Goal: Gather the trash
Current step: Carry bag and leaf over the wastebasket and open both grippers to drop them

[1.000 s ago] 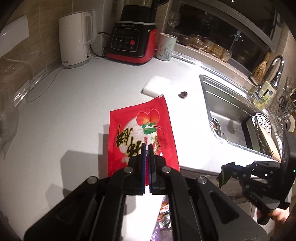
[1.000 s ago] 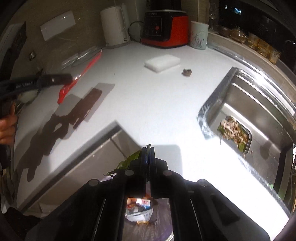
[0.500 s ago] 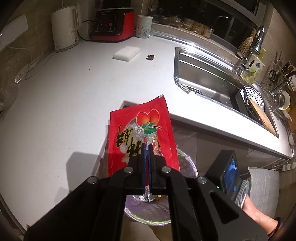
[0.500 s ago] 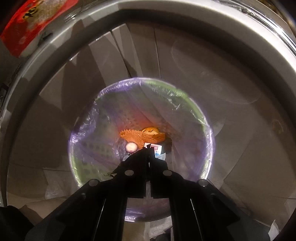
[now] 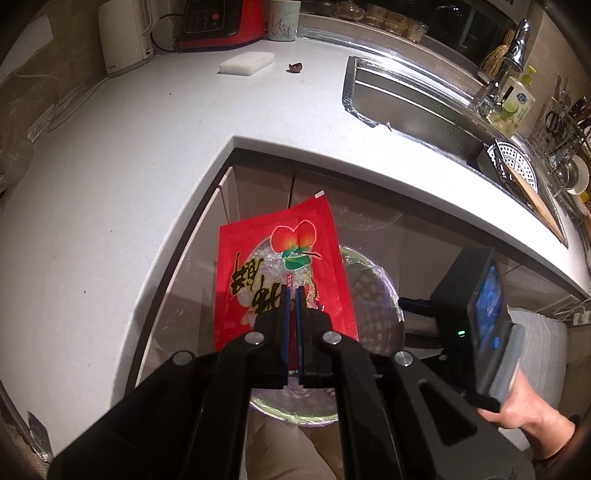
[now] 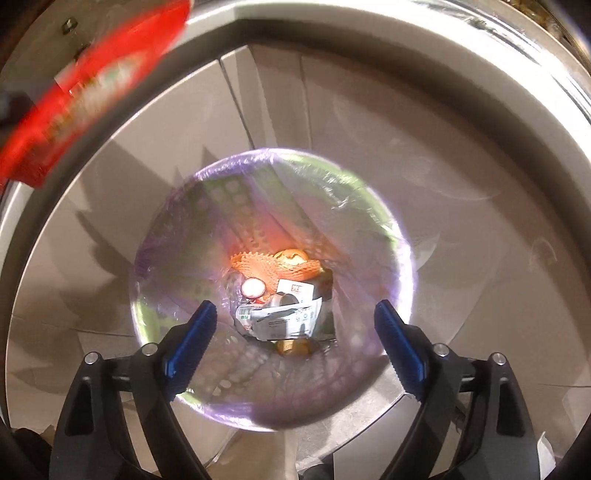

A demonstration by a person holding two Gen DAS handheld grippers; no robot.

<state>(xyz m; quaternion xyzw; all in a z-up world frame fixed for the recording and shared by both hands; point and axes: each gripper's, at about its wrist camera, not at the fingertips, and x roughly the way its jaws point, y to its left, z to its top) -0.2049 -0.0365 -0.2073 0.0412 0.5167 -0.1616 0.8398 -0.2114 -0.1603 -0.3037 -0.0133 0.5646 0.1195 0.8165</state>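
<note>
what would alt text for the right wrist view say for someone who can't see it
Looking straight down, the open right hand-held gripper hangs over a bin lined with a clear bag, nothing between its blue fingers. Orange netting, paper wrappers and other scraps lie at the bottom. A blurred red packet shows at upper left, by the counter edge.

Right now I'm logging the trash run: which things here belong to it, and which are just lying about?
Job:
- red wrapper, pinched in left claw
- lined bin
- right claw, open above it

Lying about:
- white sponge
- kettle
- mug
</note>
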